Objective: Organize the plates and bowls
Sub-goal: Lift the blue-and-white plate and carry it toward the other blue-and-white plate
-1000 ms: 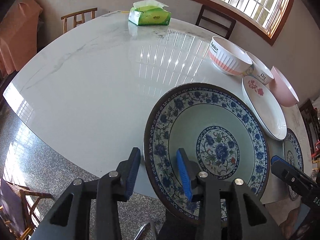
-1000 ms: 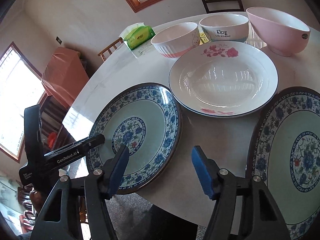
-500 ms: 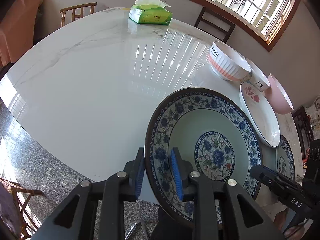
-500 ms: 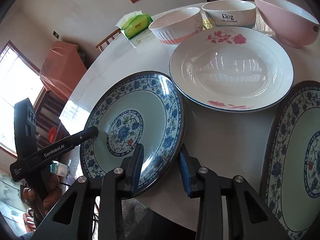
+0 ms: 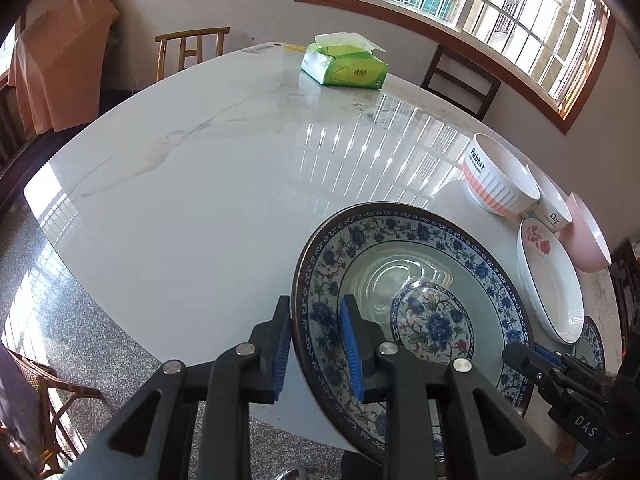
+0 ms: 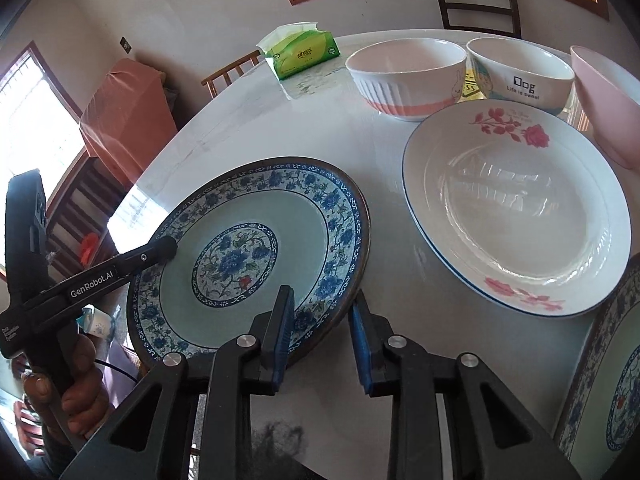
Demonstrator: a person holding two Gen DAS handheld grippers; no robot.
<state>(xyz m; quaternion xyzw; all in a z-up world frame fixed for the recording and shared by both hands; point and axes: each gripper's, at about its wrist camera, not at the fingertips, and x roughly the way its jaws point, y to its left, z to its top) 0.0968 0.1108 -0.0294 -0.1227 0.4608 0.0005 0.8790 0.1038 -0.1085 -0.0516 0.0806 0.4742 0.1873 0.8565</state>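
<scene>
A blue floral plate [image 5: 416, 300] is held tilted off the white marble table [image 5: 200, 184]. My left gripper [image 5: 316, 344] is shut on its left rim. In the right wrist view my right gripper [image 6: 322, 336] is shut on the right rim of the same plate [image 6: 256, 252], and the left gripper [image 6: 132, 262] shows on its far side. A white rose plate [image 6: 516, 216] lies to the right. A second blue floral plate [image 6: 604, 380] is at the right edge. A Rabbit bowl [image 6: 404, 72], a Dog bowl [image 6: 520, 72] and a pink bowl [image 6: 604, 104] stand behind.
A green tissue pack [image 5: 344, 64] lies at the table's far side. Wooden chairs [image 5: 188, 48] stand around the table. An orange-covered piece of furniture [image 6: 124, 116] is by the wall. The granite floor [image 5: 48, 300] shows below the table's edge.
Both grippers went from open to shut on opposite rims of the blue floral plate. The plate has lifted and tilted off the table.
</scene>
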